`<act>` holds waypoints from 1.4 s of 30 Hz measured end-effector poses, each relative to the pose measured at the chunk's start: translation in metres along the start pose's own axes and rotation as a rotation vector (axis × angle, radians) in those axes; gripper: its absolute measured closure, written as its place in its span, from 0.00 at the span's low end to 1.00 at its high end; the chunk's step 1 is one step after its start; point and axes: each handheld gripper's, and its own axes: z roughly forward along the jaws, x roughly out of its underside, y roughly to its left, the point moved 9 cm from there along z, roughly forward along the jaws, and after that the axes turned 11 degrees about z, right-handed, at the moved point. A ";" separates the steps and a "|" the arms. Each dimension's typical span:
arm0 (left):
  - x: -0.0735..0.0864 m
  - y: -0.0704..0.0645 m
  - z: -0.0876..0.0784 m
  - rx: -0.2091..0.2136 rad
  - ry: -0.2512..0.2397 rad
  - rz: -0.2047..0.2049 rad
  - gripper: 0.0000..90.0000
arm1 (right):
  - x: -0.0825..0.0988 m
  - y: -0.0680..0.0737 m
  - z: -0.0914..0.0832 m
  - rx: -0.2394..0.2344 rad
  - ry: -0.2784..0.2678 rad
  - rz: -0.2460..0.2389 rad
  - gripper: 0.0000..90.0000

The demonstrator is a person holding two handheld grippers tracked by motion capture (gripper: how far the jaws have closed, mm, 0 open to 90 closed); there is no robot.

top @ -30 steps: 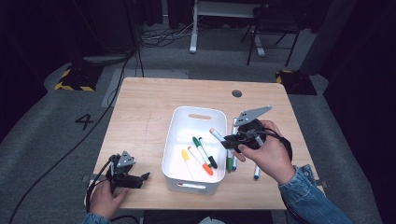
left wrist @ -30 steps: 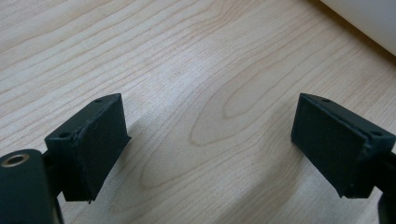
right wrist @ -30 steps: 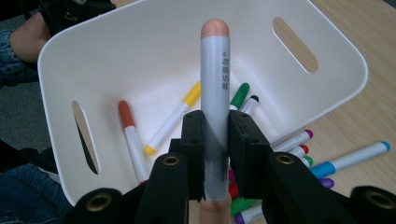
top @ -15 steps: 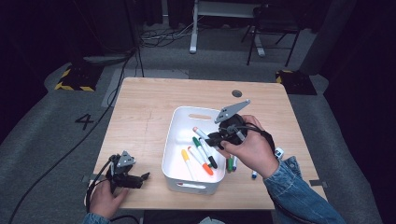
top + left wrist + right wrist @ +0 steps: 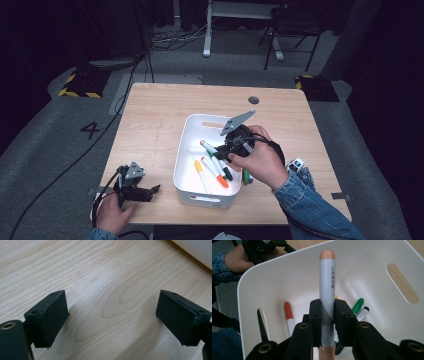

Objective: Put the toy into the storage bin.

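Holding a grey marker [image 5: 327, 290], the right gripper [image 5: 327, 315] is squeezing it tight between its two black jaws; the jaws are pressing on the marker's sides, near its lower half. In the right gripper view the marker is pointing straight away from the gripper, with its long side running up the picture and its pale orange tip at the far end; the tip is reaching out over the white bin [image 5: 262, 290]. In the high view the right gripper [image 5: 231, 146] is hanging over the right side of the bin [image 5: 186, 150], and the marker [image 5: 209, 147] is sticking out to the left across it.

The left gripper [image 5: 112, 315] is sitting with its jaws wide apart; nothing is between them, and they are looking down at the bare wooden table [image 5: 100, 270]. In the high view the left gripper [image 5: 135, 187] is resting low near the front left of the table [image 5: 150, 115], well apart from the bin.

The high view is showing several more markers lying in the bin, orange, yellow, green and black ones; the right gripper view is showing small writing on the grey marker, which the high view is too far off to show; it is also showing the person's other hand [image 5: 237, 261] beyond the bin's rim.
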 end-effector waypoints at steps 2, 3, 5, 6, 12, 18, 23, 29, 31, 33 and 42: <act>0.000 0.000 0.000 0.000 0.000 0.000 0.12 | 0.002 0.000 0.002 0.005 0.012 0.002 0.85; 0.000 0.000 0.000 -0.002 0.000 0.002 0.12 | 0.002 -0.001 0.003 0.010 0.013 -0.012 0.85; 0.000 0.000 0.000 0.000 0.000 0.000 0.12 | 0.004 -0.001 0.006 0.019 0.020 -0.021 0.85; 0.000 0.000 0.000 0.000 -0.001 -0.001 0.12 | 0.005 -0.001 0.008 0.018 0.024 -0.025 0.85; 0.000 0.000 0.000 0.000 0.001 0.001 0.12 | 0.009 -0.004 0.016 0.031 0.037 -0.056 0.85; 0.000 0.000 0.000 0.000 0.001 0.001 0.12 | 0.014 -0.004 0.023 0.027 0.049 -0.051 0.85; 0.000 0.000 0.000 0.000 0.000 0.001 0.12 | 0.018 -0.005 0.027 0.024 0.060 -0.048 0.94; 0.000 0.000 0.000 0.000 0.001 0.001 0.12 | 0.028 -0.005 0.035 0.000 0.101 -0.047 0.97; 0.000 0.000 0.000 -0.001 0.000 0.001 0.12 | 0.030 -0.005 0.038 -0.007 0.100 -0.028 0.94; 0.000 0.000 0.000 0.001 0.002 -0.002 0.12 | 0.032 -0.007 0.040 -0.004 0.104 -0.018 0.88; 0.000 0.000 0.000 0.000 0.000 0.001 0.12 | 0.029 -0.017 0.021 0.011 0.025 0.048 0.73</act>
